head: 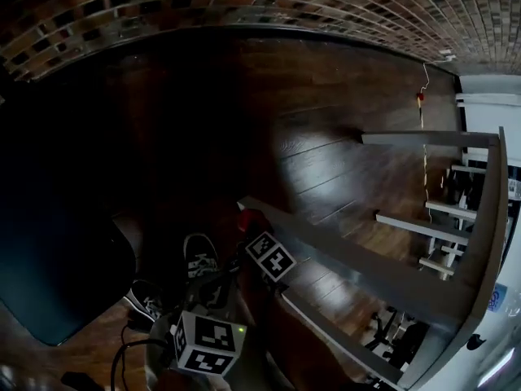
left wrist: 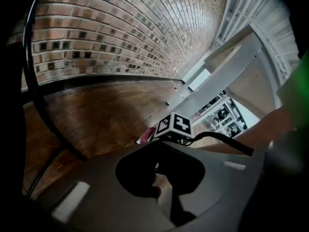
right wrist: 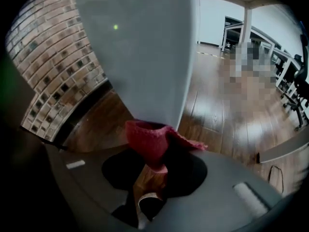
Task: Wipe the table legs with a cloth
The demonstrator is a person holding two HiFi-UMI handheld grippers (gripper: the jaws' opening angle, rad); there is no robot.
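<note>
The wiping is under way. The right gripper (right wrist: 153,170) is clenched on a red cloth (right wrist: 149,140), which bunches out ahead of its jaws and presses against the lower end of a grey table leg (right wrist: 140,52) that fills the upper middle of the right gripper view. In the head view the cloth (head: 250,218) sits at centre, at the near end of the leg (head: 342,261), which slants toward the lower right. The left gripper (left wrist: 157,169) has its jaws drawn together with nothing between them. It hangs at the bottom of the head view, clear of the leg.

The next move, as I judge it, calls for sliding the cloth along the leg while keeping it pressed on, and holding the pinch firm so the cloth does not slip out.
</note>
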